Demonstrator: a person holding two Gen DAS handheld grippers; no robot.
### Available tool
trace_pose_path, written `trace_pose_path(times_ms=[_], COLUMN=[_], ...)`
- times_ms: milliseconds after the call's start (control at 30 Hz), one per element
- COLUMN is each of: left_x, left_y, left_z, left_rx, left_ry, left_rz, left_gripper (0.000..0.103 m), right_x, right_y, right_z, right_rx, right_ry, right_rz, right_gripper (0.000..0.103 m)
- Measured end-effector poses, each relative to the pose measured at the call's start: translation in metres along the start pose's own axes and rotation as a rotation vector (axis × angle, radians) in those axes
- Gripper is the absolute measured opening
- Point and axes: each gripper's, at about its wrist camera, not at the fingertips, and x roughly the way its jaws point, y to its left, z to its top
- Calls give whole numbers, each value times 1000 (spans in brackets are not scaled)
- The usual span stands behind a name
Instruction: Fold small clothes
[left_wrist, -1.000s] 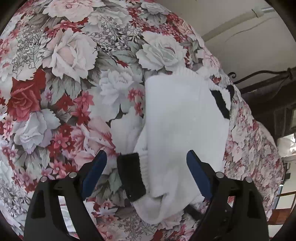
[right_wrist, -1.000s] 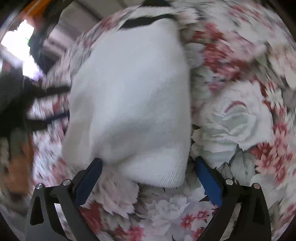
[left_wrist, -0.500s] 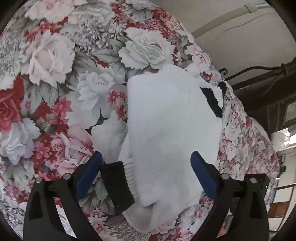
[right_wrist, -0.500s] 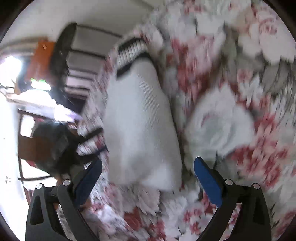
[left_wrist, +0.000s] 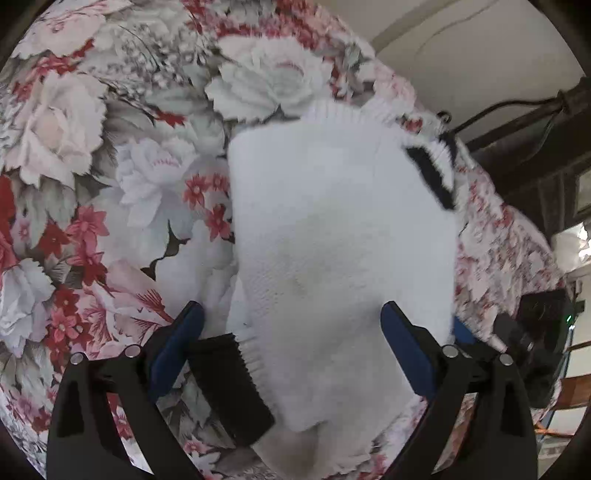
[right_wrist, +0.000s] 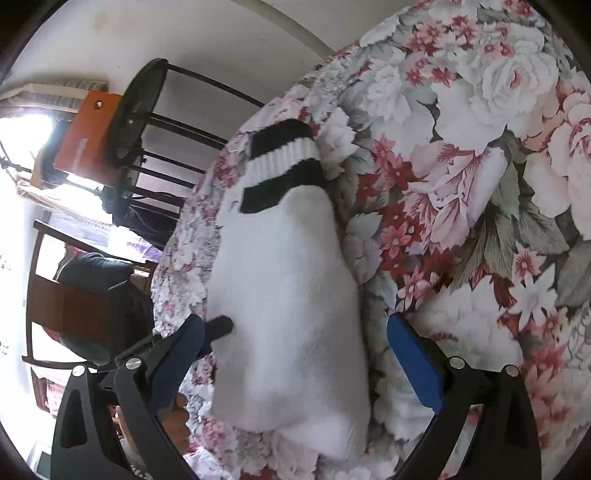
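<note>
A white sock (left_wrist: 332, 240) with black-striped cuffs lies folded on a floral bedspread (left_wrist: 92, 155). In the left wrist view a black cuff (left_wrist: 231, 384) lies at the near end and another black stripe (left_wrist: 430, 177) at the far end. My left gripper (left_wrist: 291, 325) is open, its blue fingers straddling the near end of the sock. In the right wrist view the sock (right_wrist: 284, 302) runs away from me to its striped cuff (right_wrist: 284, 170). My right gripper (right_wrist: 295, 339) is open over the sock's toe end, empty.
The floral bedspread (right_wrist: 480, 184) covers the whole surface. Beyond its edge are a dark metal bed frame (right_wrist: 147, 110), an orange box (right_wrist: 88, 140), a wooden chair (right_wrist: 74, 306) and a white wall. The other gripper (left_wrist: 532, 339) shows at the right of the left wrist view.
The right gripper has pulled back and tilted up from the sock, bringing the room into view. The left gripper has shifted slightly; the sock lies as before.
</note>
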Motion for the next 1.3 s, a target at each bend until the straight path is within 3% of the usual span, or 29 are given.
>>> trace_pose_path(times_ms=[167, 300, 433, 467, 567, 633, 700, 967, 1100, 1200, 1300], left_x=[12, 11, 1, 2, 19, 23, 23, 22, 11, 21, 25], left_y=[-8, -8, -19, -24, -29, -24, -24, -29, -39, -43, -36], left_z=[0, 1, 1, 0, -4, -3, -2, -3, -6, -8, -4], left_rx=[60, 54, 97, 120, 166, 137, 119, 129, 192, 231, 183], left_ry=[12, -3, -45, -44, -11, -5, -8, -31, -70, -55, -46], left_rz=[34, -7, -65, -53, 76, 55, 46, 58, 21, 113, 84], left_gripper=[98, 98, 96, 96, 97, 98, 99, 99, 97, 99, 99], right_x=[16, 33, 40, 41, 47, 50, 50, 58, 59, 62, 65], right_y=[-1, 7, 16, 18, 12, 2, -4, 11, 15, 7, 7], right_z=[7, 13, 13, 13, 15, 16, 18, 15, 16, 16, 16], right_rx=[-35, -82, -112, -120, -112, -87, -65, -83, -92, -76, -76], right_ry=[1, 1, 16, 15, 36, 47, 43, 32, 37, 43, 47], right_rz=[-17, -18, 54, 55, 57, 34, 35, 46, 69, 76, 62], right_gripper=[99, 99, 96, 96, 92, 80, 78, 81, 84, 83, 84])
